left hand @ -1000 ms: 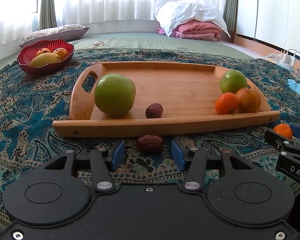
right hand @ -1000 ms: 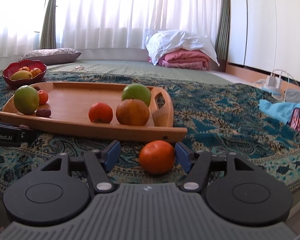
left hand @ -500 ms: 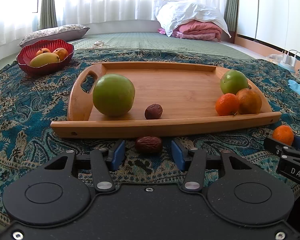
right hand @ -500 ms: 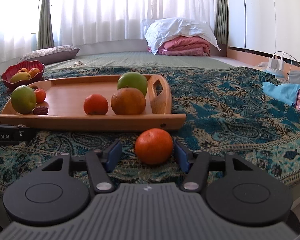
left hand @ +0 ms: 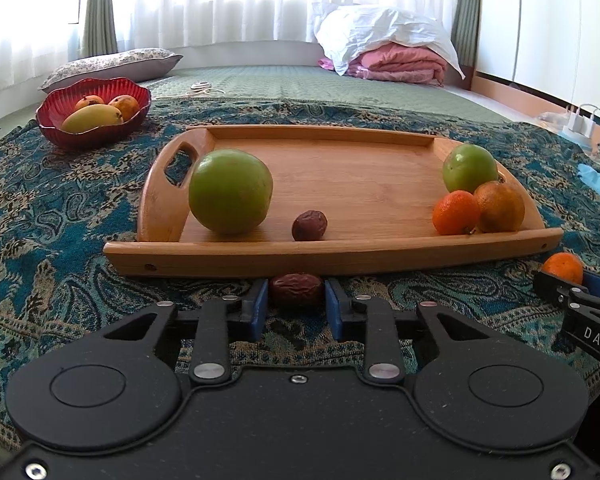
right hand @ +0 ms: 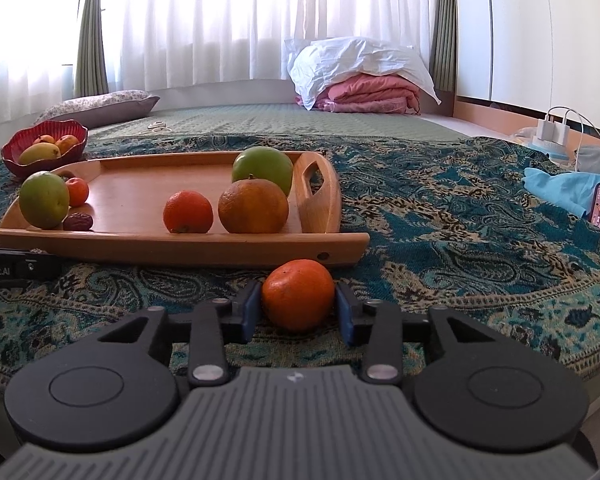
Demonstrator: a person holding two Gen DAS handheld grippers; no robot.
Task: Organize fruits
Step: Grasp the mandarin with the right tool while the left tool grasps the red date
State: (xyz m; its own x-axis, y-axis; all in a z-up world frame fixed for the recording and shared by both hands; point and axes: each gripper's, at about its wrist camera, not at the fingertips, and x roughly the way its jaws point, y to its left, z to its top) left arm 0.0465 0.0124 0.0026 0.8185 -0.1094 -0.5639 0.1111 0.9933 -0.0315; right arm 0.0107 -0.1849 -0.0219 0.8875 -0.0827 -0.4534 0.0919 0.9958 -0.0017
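Nearest the cameras, both tools are at the pick-up step. The left gripper (left hand: 296, 306) has its blue pads touching either end of a wrinkled dark-brown date (left hand: 297, 289) that lies on the teal paisley cloth (left hand: 52, 240) just in front of the tray; it looks clenched on the date, which is not visibly lifted. The right gripper (right hand: 297, 311) has its pads pressed against both sides of a round orange mandarin (right hand: 298, 294), also on the cloth just before the tray's front rail, so it appears to be grasping that fruit.

As I judge it, the next move calls for raising each fruit high enough to clear the front rail, then carrying it forward over the boards; the soft date could squash and the round mandarin could slip if the squeeze is off.

Beyond them, the rectangular bamboo tray with cut-out handles (left hand: 340, 254) holds 6 pieces: a large green apple (left hand: 230, 191), a second brown date (left hand: 309, 225) and a small orange fruit behind the apple, seen only from the right wrist, at 1 end; a small mandarin (left hand: 455, 213), a duller brownish orange (left hand: 499, 206) and a second green apple (left hand: 470, 168) clustered at the other.

Farthest, the scalloped red bowl (left hand: 94, 134) holds a yellow mango and 2 orange-red fruits.
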